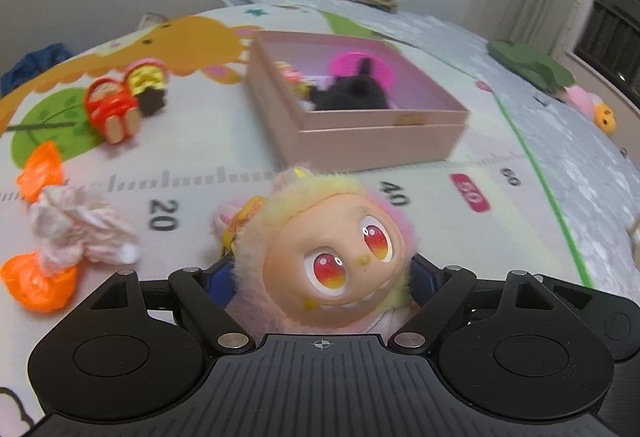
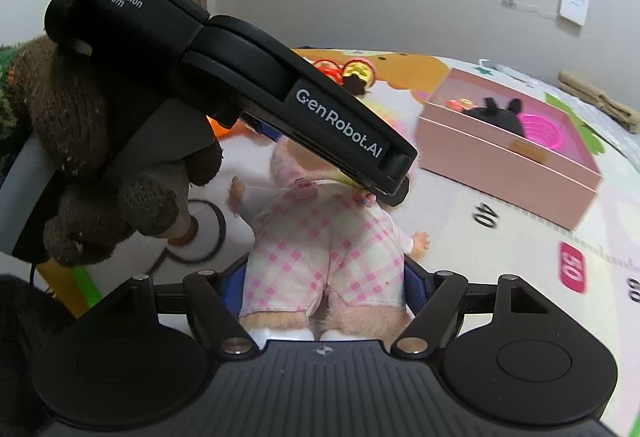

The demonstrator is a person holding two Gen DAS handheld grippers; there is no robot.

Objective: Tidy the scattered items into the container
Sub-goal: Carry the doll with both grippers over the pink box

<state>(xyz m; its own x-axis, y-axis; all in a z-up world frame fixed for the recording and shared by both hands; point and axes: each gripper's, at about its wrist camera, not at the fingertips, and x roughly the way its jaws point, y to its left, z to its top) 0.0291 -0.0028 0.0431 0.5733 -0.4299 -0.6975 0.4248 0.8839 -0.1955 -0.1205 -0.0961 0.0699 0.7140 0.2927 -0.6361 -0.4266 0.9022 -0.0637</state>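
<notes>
A furry doll (image 1: 340, 249) with red-orange eyes and a pink checked outfit (image 2: 320, 237) is held off the play mat by both grippers. In the left wrist view my left gripper (image 1: 322, 277) is shut on its head, the face turned toward the camera. My right gripper (image 2: 326, 277) is shut on its lower body and legs. The left gripper's black housing (image 2: 240, 77) reaches over the doll's head in the right wrist view. Beyond the doll stands the pink box (image 1: 384, 125) (image 2: 500, 157), holding a black plush toy (image 1: 352, 93), a pink bowl (image 1: 360, 65) and a small colourful toy.
On the mat to the left lie a red figure (image 1: 114, 105), a yellow figure (image 1: 146, 85) and a pale cloth item (image 1: 80, 229) among orange pieces (image 1: 44, 281). A green object (image 1: 528, 63) and a pink-orange plush (image 1: 600, 109) lie far right. A gloved hand (image 2: 80, 157) holds the left gripper.
</notes>
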